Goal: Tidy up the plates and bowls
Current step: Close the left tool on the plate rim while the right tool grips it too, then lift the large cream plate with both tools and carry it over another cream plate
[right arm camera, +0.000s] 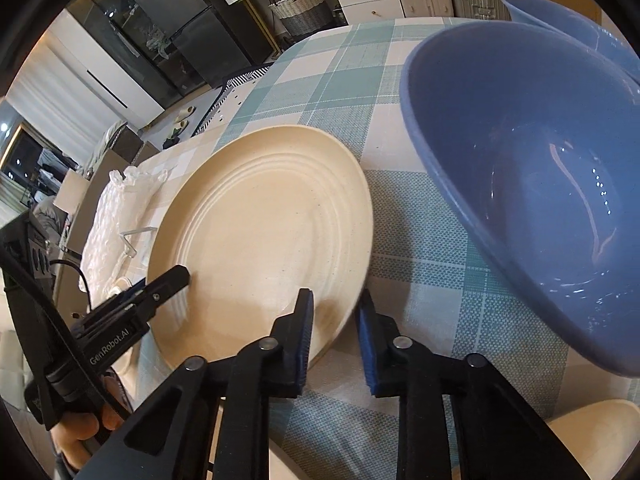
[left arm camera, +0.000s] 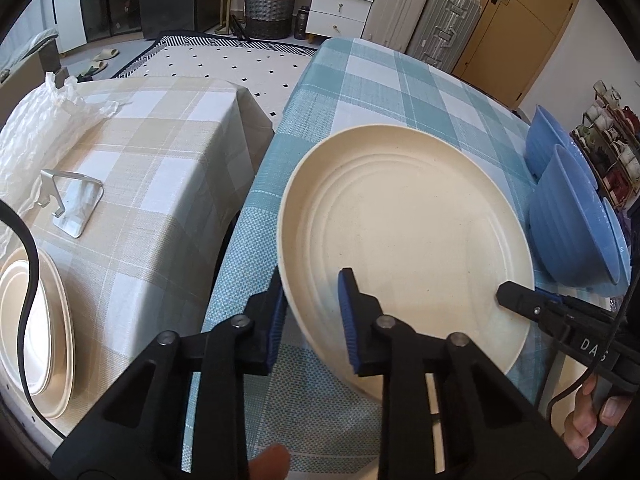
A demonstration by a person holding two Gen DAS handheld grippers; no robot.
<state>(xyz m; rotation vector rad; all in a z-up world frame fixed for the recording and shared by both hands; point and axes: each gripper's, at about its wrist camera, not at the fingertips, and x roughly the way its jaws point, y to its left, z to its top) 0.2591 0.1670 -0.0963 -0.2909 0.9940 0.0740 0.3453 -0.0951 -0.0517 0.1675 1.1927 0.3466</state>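
The cream plate [left arm camera: 404, 240] is tilted above the blue-checked bench [left arm camera: 360, 80], its near edge hidden behind both tools. The left tool [left arm camera: 312, 316] and right tool [right arm camera: 335, 336] each straddle the rim, partly open; actual clamping is unclear. Blue bowls [right arm camera: 520, 168] sit beside it, cut off

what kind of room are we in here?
Likely a lived-in home, a living or dining area: checked tablecloth under a cream plate, white drawers, woven basket and suitcases behind.
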